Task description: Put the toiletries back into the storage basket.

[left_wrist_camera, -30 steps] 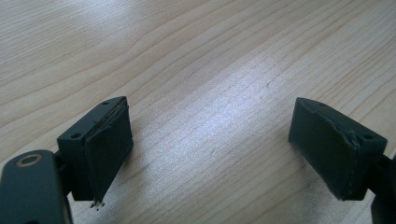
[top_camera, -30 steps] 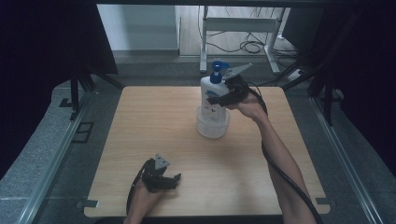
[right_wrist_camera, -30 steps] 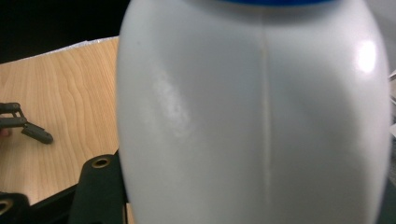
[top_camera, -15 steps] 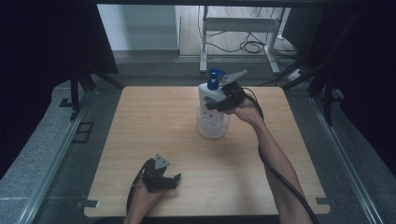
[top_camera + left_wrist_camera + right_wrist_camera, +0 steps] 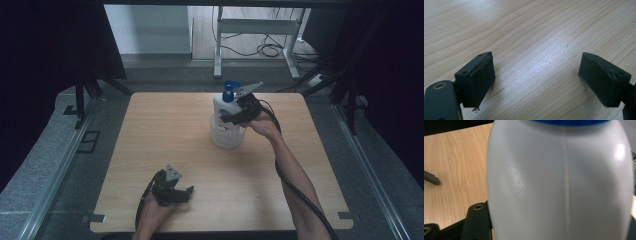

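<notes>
A white bottle (image 5: 223, 107) with a blue pump top (image 5: 229, 88) is upright at the table's far middle. Its base sits inside or just over a clear round tub (image 5: 227, 137); I cannot tell which. My right gripper (image 5: 231, 118) is shut on the bottle's side, coming in from the right. In the right gripper view the white bottle (image 5: 559, 177) is very close, with one black jaw at its lower left. My left gripper (image 5: 183, 193) rests near the front edge, open, with bare wood between its fingers (image 5: 480, 75).
The wooden table (image 5: 165, 130) has bare wood on its left half and along the front. Metal frame rails (image 5: 55, 170) run along both sides. Beyond the far edge are desk legs (image 5: 218, 50) and floor cables (image 5: 265, 50). A small grey piece (image 5: 431, 178) lies on the wood.
My right gripper has lowered the bottle a little, down towards the clear tub. The left gripper has stayed still.
</notes>
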Demonstrator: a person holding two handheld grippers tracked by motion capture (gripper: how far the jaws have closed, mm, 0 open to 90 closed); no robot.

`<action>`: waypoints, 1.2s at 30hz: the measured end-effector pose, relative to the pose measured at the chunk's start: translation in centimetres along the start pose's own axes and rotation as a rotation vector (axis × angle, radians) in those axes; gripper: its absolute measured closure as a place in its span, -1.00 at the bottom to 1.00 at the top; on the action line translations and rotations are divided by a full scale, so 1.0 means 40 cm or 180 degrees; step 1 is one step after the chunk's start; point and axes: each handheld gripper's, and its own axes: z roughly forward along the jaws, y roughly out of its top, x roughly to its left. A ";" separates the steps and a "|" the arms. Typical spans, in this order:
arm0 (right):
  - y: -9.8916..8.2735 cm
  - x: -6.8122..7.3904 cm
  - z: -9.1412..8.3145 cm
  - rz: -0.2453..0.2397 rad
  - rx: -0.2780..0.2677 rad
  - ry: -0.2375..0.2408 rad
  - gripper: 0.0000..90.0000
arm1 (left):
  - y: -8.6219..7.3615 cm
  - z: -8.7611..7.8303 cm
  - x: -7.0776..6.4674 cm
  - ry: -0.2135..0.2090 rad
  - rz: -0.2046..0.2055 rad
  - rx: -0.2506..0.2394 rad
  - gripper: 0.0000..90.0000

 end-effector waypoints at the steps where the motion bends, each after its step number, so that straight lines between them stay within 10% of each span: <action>1: -0.003 0.000 0.002 0.0010 -0.0007 0.0006 -0.17 | 0.000 0.000 0.000 -0.0001 0.0000 0.0000 -0.71; 19: -0.027 -0.004 0.010 0.0101 -0.0068 0.0060 -0.20 | 0.000 0.000 0.000 -0.0005 0.0002 -0.0001 -0.71; 36: -0.025 0.013 -0.009 0.0027 -0.0146 -0.0102 -0.71 | 0.000 0.000 -0.001 0.0006 0.0000 0.0000 -0.71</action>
